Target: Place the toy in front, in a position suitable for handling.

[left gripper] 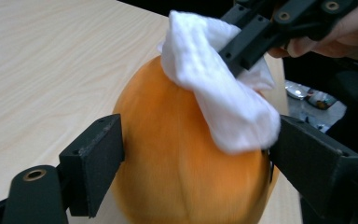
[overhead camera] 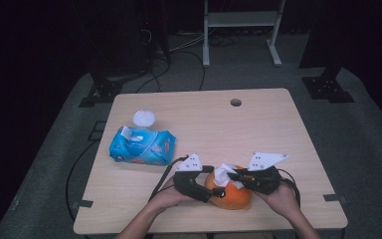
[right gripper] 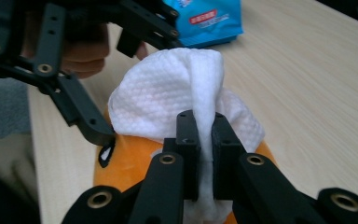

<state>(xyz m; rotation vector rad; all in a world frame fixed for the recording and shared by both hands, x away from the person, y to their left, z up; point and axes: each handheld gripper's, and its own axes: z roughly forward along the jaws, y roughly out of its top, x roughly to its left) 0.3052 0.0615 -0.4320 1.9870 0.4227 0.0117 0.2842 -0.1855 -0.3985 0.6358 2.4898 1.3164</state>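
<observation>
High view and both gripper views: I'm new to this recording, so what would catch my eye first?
An orange fruit sits at the table's near edge, with the left claw straddling it. The right claw is shut on a white wipe draped over the fruit's top. A blue wipes pack lies further left.

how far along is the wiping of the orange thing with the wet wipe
Done: a white wipe is out of the blue pack, pinched in the right gripper. In hand: the wipe lies on the orange round object, which the left gripper brackets with wide jaws; whether they press on it is unclear. Left: most of the orange surface is uncovered.
</observation>
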